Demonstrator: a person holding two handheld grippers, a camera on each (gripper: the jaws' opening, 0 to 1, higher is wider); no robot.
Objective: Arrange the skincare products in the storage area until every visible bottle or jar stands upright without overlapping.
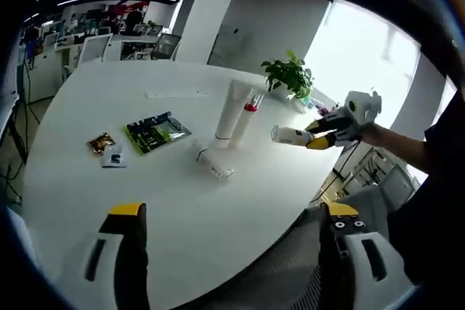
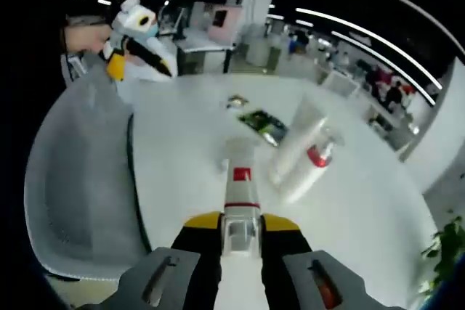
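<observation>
A tall white tube (image 1: 231, 110) stands upright mid-table, and a slimmer bottle with a red band (image 1: 247, 115) stands touching its right side. In front of them a small white bottle (image 1: 213, 163) lies on its side. My left gripper (image 1: 232, 212) hovers open over the near table edge with nothing between its jaws. To the right, my right gripper (image 1: 323, 134) is shut on a white bottle (image 1: 290, 135), held level above the table. In the right gripper view that bottle (image 2: 240, 186) carries a red label and points out from the gripper (image 2: 241, 226) towards the tube (image 2: 298, 143) and the red-banded bottle (image 2: 314, 163).
A green packet (image 1: 155, 132), a gold packet (image 1: 101, 142) and a small white sachet (image 1: 112, 157) lie left of the bottles. A potted plant (image 1: 289, 75) stands at the far edge. A grey mesh chair (image 2: 80, 179) sits against the near table edge.
</observation>
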